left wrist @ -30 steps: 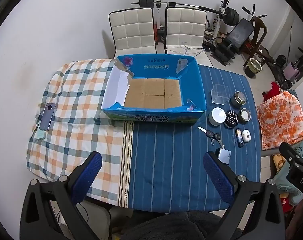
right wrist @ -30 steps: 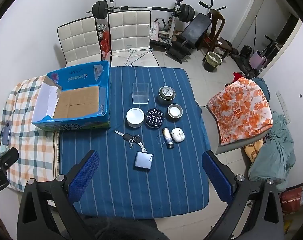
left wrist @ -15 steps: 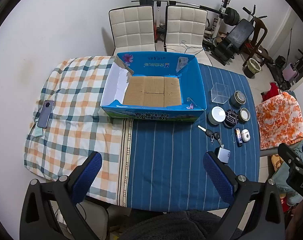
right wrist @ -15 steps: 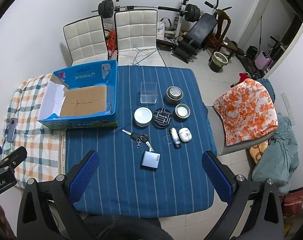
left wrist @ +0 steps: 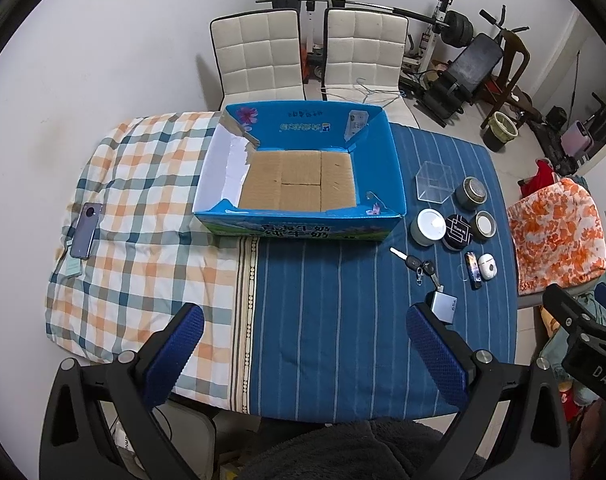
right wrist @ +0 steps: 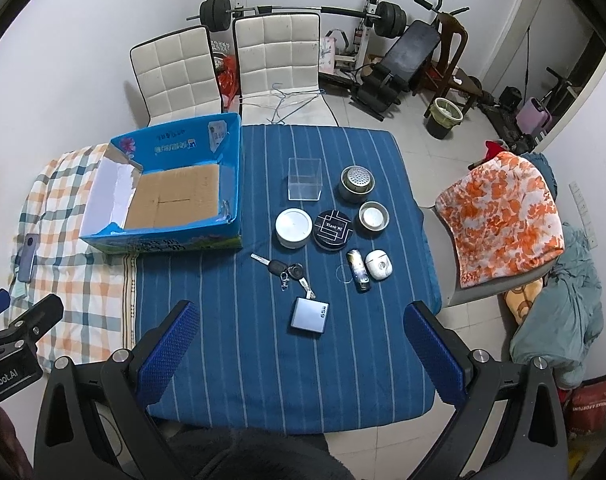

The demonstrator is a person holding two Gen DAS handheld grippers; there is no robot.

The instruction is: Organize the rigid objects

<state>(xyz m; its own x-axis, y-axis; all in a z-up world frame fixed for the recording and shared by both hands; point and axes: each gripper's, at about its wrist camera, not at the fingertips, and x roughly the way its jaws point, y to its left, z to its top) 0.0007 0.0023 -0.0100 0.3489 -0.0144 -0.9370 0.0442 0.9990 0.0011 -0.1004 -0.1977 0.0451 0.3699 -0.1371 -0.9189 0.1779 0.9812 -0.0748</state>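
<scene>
An empty blue cardboard box (left wrist: 377, 160) (right wrist: 231, 168) with a brown floor sits mid-table. To its right, on the blue striped cloth, lie a clear plastic cube (right wrist: 305, 179), a white round tin (right wrist: 293, 227), a black round case (right wrist: 333, 229), two metal tins (right wrist: 356, 183) (right wrist: 373, 216), a key bunch (right wrist: 285, 271), a silver charger block (right wrist: 310, 315), a small lighter-like tube (right wrist: 359, 270) and a white earbud case (right wrist: 378, 265). My left gripper (left wrist: 305, 350) and right gripper (right wrist: 301, 344) both hover open, high above the table's near edge, holding nothing.
A phone (left wrist: 86, 230) lies on the checked cloth at the table's left end. Two white chairs (left wrist: 259, 56) (left wrist: 363, 54) stand behind the table, with gym equipment (right wrist: 407, 60) beyond. A chair draped in orange floral fabric (right wrist: 503, 208) stands to the right.
Both grippers have drifted slightly; the table sits a little lower and farther in the right view. No object has moved and both grippers stay open.
</scene>
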